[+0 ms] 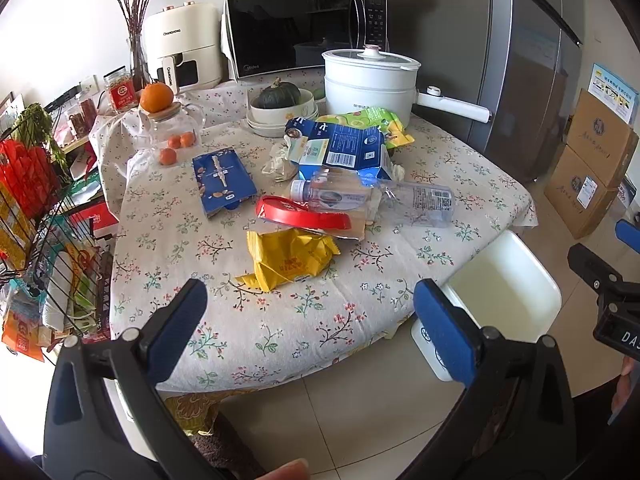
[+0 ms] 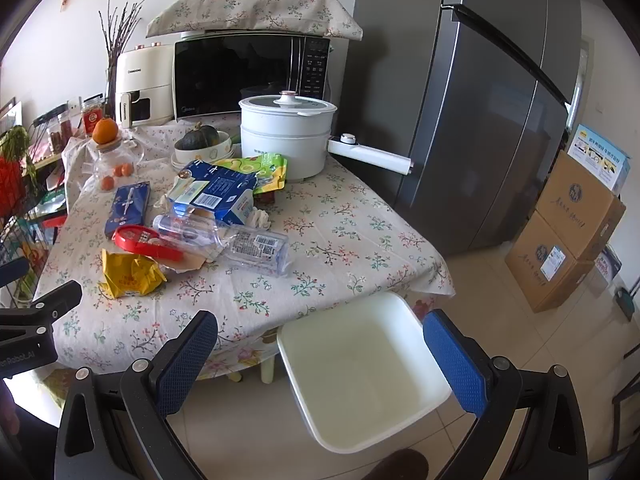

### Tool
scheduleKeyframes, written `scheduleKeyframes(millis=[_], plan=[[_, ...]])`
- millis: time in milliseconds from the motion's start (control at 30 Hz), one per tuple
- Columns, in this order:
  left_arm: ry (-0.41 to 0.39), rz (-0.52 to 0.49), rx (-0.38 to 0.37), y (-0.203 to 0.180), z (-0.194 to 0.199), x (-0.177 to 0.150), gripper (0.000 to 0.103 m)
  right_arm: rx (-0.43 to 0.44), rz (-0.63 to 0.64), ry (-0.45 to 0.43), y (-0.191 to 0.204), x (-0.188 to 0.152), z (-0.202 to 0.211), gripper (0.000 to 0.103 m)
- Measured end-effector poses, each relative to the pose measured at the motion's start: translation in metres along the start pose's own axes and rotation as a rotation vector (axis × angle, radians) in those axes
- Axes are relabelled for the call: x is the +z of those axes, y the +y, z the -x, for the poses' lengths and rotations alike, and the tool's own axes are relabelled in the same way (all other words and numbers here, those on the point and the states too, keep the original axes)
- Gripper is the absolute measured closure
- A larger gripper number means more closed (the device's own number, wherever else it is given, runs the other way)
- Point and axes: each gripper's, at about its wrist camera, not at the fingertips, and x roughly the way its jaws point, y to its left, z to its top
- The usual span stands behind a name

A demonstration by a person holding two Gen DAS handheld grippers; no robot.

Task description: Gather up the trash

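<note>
Collection has not begun: both the left gripper (image 1: 310, 320) and right gripper (image 2: 320, 354) hover empty, fingers apart; next, grasp the yellow wrapper (image 1: 290, 258) at centre frame and drop it into the white bin (image 2: 360, 372) at lower right.

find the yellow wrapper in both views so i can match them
Left wrist: yellow wrapper lies centre, just ahead of the open left tool.
Right wrist: yellow wrapper lies left of centre, near the table's front edge.
Shared landmark: the red ring just beyond it.
</note>
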Motion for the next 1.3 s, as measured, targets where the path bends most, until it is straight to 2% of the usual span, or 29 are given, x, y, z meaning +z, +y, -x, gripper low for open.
scheduleKeyframes(millis=[1300], plan=[[-0.005, -0.002, 0.005, 0.0002, 0.0015, 0.0, 0.001, 0.0, 0.005, -0.006, 0.0046, -0.0024, -0.0008, 0.0]])
